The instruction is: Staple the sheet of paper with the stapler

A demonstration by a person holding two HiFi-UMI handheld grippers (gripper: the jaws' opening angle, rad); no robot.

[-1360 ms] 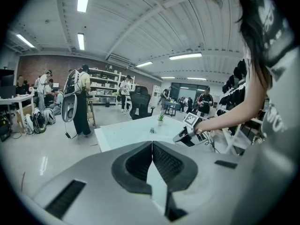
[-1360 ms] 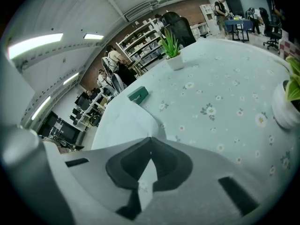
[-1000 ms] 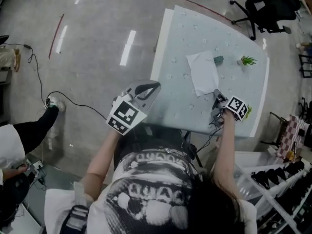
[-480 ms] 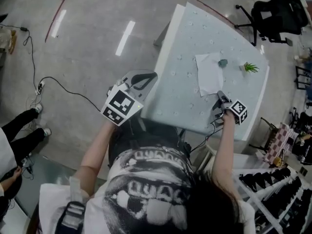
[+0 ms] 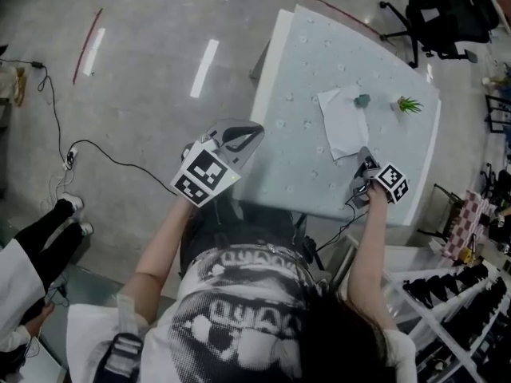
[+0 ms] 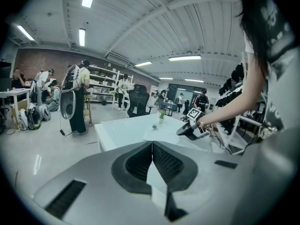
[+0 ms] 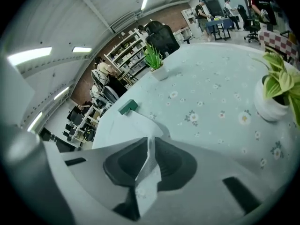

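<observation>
The sheet of paper (image 5: 342, 122) lies flat on the pale flowered surface (image 5: 295, 166), in the upper right of the head view, with one corner pointing down the frame toward us. The stapler (image 5: 362, 100), a small green block, sits just beside the sheet's upper right edge; whether it touches the paper we cannot tell. At the sheet's near corner we hold the right gripper (image 5: 363, 170), tilted down at the surface. In the right gripper view that corner stands lifted between its jaws, which have just been opening and now stand slightly apart, no longer pinching the paper. Further to the right in the head view a small green potted plant (image 5: 408, 104) stands near the surface's far edge, and the right gripper view shows a second plant in a white pot (image 7: 272, 102) at the frame's right. Our left gripper (image 5: 239, 138) hovers at the surface's left edge, well apart from the sheet, its jaws clenched tip to tip with nothing between them. A black office chair (image 5: 443, 10) stands on the grey floor (image 5: 144, 70) at the top right.
</observation>
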